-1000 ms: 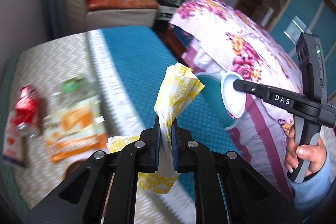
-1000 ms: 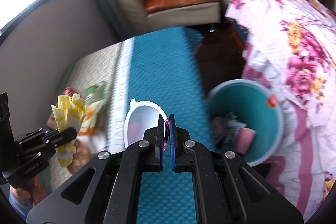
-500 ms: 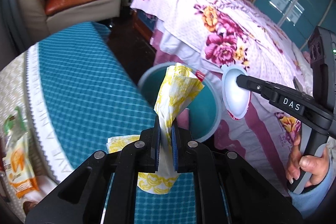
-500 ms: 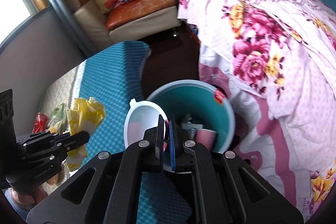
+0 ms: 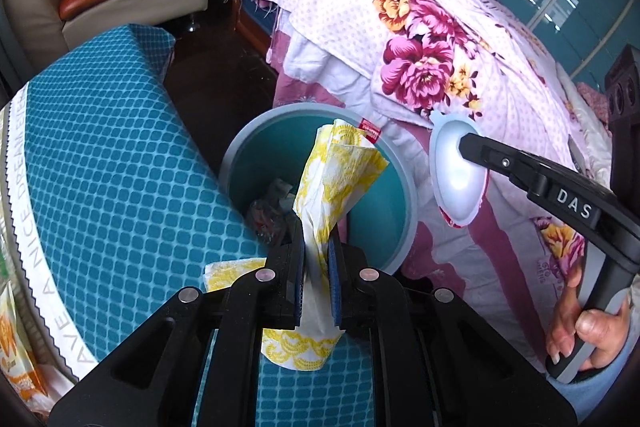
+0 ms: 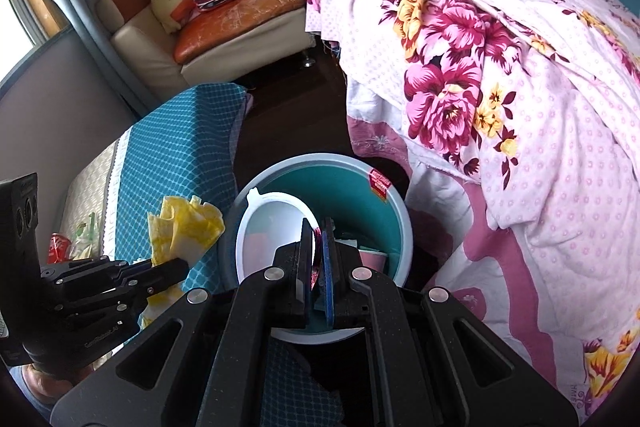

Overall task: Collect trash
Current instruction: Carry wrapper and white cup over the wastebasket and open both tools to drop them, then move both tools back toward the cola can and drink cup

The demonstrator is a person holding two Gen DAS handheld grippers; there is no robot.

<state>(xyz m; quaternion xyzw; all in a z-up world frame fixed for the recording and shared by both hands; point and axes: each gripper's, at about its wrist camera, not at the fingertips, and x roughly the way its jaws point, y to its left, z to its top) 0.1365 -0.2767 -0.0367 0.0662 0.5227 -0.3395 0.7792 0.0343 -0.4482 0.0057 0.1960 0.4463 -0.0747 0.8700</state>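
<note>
Left gripper [image 5: 316,259] is clenched on a yellow napkin [image 5: 336,179] standing upright. Right gripper [image 6: 318,259] pinches a white lid [image 6: 264,227] by its rim. The teal bin [image 5: 404,235] lies directly ahead and below both; the lid sits nearer its mouth.

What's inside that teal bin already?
The teal bin already holds a pink cup and crumpled wrappers. The yellow napkin and white plastic lid, each held in front, hide the rest of its bottom.
</note>
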